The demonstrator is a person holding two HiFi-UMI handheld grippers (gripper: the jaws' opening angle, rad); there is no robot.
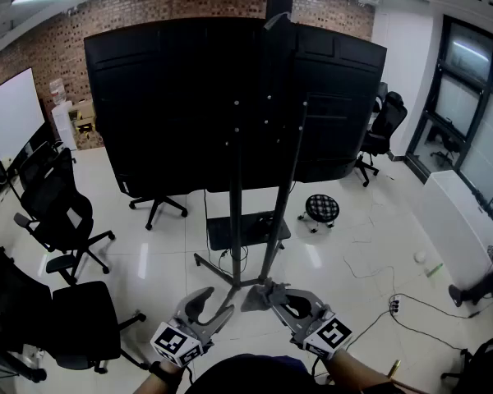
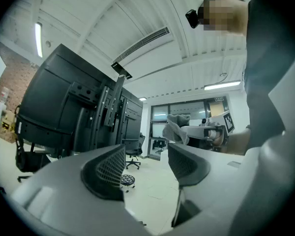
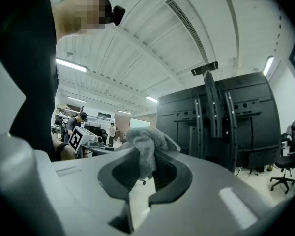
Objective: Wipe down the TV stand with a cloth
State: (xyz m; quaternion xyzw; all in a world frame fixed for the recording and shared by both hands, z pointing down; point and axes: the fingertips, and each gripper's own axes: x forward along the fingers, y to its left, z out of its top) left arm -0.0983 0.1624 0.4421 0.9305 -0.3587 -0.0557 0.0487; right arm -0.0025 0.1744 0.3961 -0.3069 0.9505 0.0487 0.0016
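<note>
While the TV stand [image 1: 237, 220] rises well ahead on the white floor, its dark posts and splayed base carrying two big black screens [image 1: 181, 97], neither tool touches it. Nearer, the right gripper [image 1: 269, 294] is clamped on a grey cloth [image 3: 146, 144], which bunches up out of its jaws. The left gripper [image 2: 146, 163] hangs just beside it, jaws parted with nothing between them. That cloth looks soft, light and limp, so it should wrap round the posts easily but might slip if pinched thinly. A grasp on a thick bunched fold, leaving a loose pad free in front, seems best.
</note>
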